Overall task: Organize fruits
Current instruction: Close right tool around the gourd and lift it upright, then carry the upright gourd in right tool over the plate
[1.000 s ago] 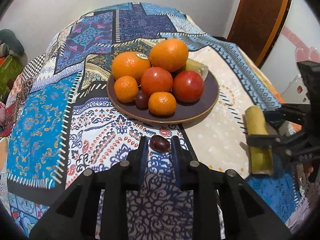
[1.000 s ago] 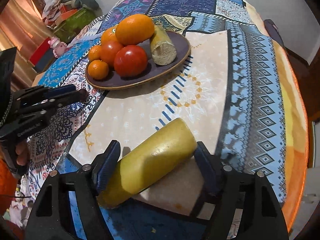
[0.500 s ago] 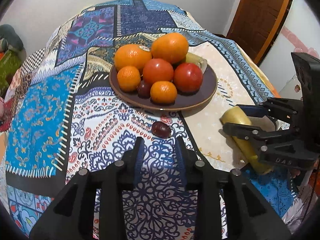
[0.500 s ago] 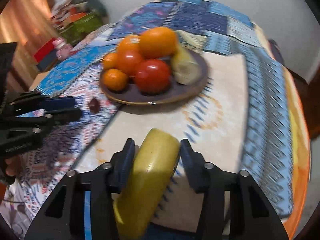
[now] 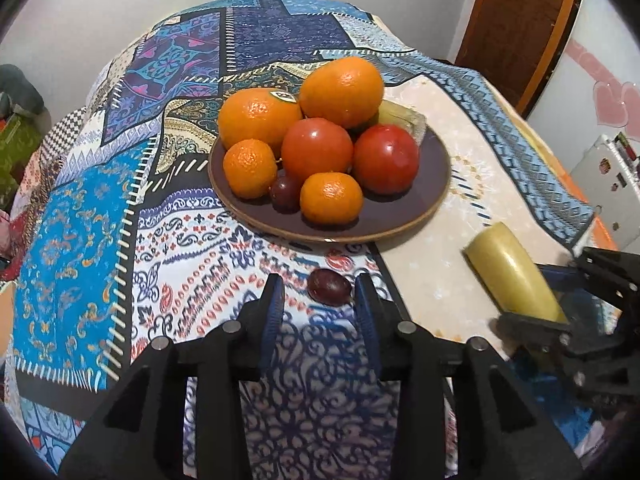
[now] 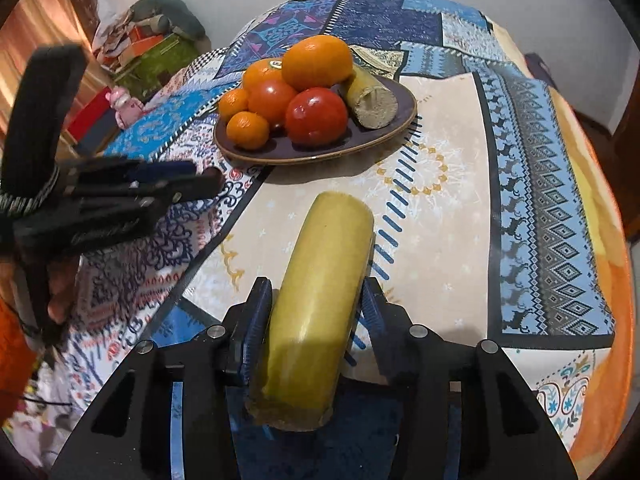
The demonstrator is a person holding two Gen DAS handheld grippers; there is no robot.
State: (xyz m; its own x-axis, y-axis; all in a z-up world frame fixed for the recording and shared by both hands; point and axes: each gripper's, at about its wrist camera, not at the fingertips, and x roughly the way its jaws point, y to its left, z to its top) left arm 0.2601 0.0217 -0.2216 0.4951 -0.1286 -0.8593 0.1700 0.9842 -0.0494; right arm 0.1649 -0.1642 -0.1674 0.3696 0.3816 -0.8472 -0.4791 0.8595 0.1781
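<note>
- A small dark-and-yellow sticker (image 5: 285, 96) is seen on the large round orange (image 5: 258, 118); its print cannot be read.
- Raised lettering on the black left gripper (image 6: 102, 233) body is too blurred to read.

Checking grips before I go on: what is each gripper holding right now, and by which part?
The right gripper clamps the yellow-green stalk piece across its sides, near its cut near end. The left gripper holds nothing; its open fingers flank the dark grape on the cloth.

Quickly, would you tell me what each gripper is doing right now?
Left gripper: open, straddling the dark grape on the cloth.
Right gripper: shut on the yellow-green stalk piece.
</note>
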